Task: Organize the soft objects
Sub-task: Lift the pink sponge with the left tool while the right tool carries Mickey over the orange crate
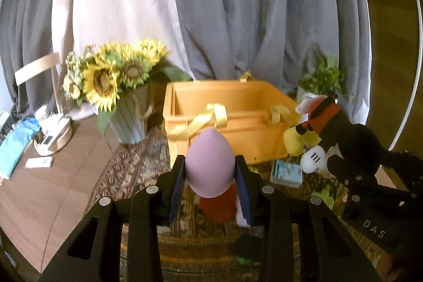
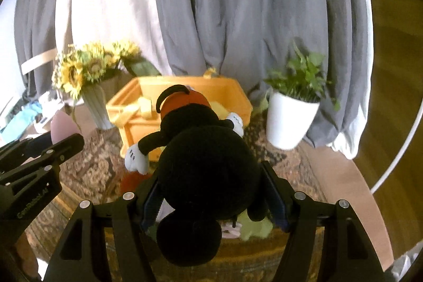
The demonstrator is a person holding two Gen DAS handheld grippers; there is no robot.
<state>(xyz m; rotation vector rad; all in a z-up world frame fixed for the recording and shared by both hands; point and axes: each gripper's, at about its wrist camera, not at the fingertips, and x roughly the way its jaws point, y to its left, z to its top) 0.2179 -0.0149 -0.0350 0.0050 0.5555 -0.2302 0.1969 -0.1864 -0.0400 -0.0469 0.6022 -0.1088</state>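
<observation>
Left hand-held gripper clamps pink egg; right hand-held gripper clamps mouse plush.

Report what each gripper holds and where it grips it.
Left gripper clamps the pink egg across its wide lower sides. Right gripper clamps the mouse plush by its head.

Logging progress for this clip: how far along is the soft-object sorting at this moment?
Midway. Done: nothing is visibly in the yellow bin yet, though its floor is partly hidden. In hand: the left gripper clamps a pink egg-shaped sponge, and the right gripper clamps a black mouse plush, both near the bin. Left: a red soft item and a green one on the rug.
</observation>
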